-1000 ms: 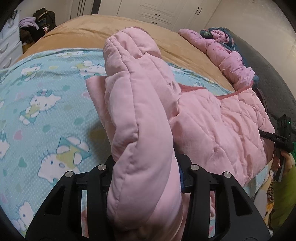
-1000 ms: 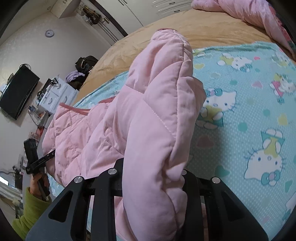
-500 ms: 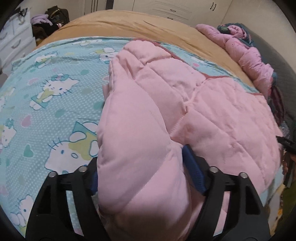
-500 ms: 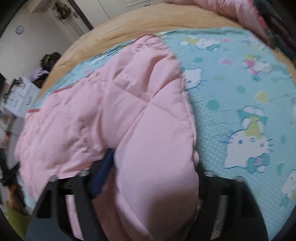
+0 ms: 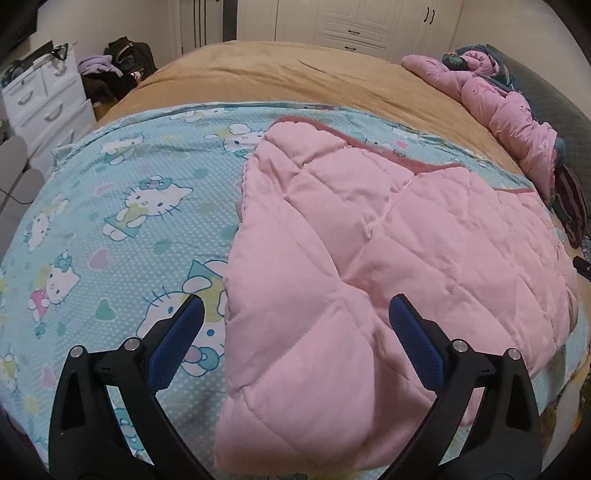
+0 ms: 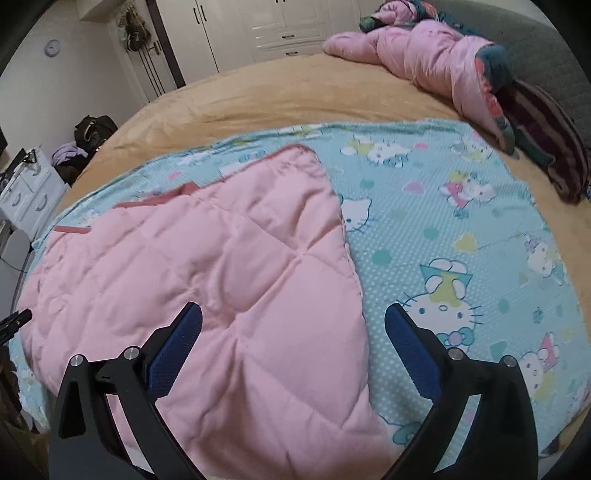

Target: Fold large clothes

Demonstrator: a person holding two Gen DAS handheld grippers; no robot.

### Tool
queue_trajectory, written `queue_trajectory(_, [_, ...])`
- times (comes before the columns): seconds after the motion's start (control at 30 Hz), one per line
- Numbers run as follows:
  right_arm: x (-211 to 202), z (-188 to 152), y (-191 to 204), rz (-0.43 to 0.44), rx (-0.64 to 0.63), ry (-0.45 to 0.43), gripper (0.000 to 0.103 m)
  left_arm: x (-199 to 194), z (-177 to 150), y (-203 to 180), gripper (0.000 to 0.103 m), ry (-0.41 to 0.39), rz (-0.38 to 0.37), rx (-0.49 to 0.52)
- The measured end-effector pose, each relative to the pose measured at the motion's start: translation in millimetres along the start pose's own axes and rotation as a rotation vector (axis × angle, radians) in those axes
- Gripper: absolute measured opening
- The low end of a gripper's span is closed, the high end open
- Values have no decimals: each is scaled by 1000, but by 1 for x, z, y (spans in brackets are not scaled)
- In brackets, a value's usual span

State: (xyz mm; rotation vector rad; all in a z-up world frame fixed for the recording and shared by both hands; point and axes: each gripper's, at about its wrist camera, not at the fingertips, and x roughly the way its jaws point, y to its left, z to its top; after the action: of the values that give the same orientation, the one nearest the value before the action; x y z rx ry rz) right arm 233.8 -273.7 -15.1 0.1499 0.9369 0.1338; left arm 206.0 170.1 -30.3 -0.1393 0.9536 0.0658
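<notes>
Both tongs, left (image 5: 295, 321) and right (image 6: 293, 328), have just been opening and stand wide, gripping nothing; the pink quilted garment (image 5: 388, 266) lies folded beneath them on the cartoon-cat sheet (image 5: 129, 206) covering the bed (image 5: 295, 77).

A big bed (image 5: 295, 85) is filling most of the room, and a tan blanket (image 6: 280, 99) is lying over it. A blue sheet with cartoon cats (image 5: 122, 206) is spreading across the near part. White wardrobe doors (image 5: 351, 22) are standing along the far wall. A small white chest of drawers (image 5: 44, 99) is sitting at one side, with a dark bag (image 5: 125, 55) and some purple cloth beside it. A round clock (image 6: 53, 47) is hanging on the pale wall. A grey headboard (image 6: 535, 40) is curving behind the bed.
</notes>
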Motion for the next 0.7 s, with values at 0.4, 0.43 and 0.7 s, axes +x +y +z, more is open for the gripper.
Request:
queue_trajectory(0.4, [8,-19,13,-10,-20,73,99,-14,-8,-4,94,-13,9,6])
queue_trajectory(0.43, [6,-20,15,-15,-19,67,99,-17,-8,-5,94,-19,9,8])
queue_trajectory(0.7, [-59,-18,21,1,-22,-102,99,-74,-10,-23,94,-162,15,12])
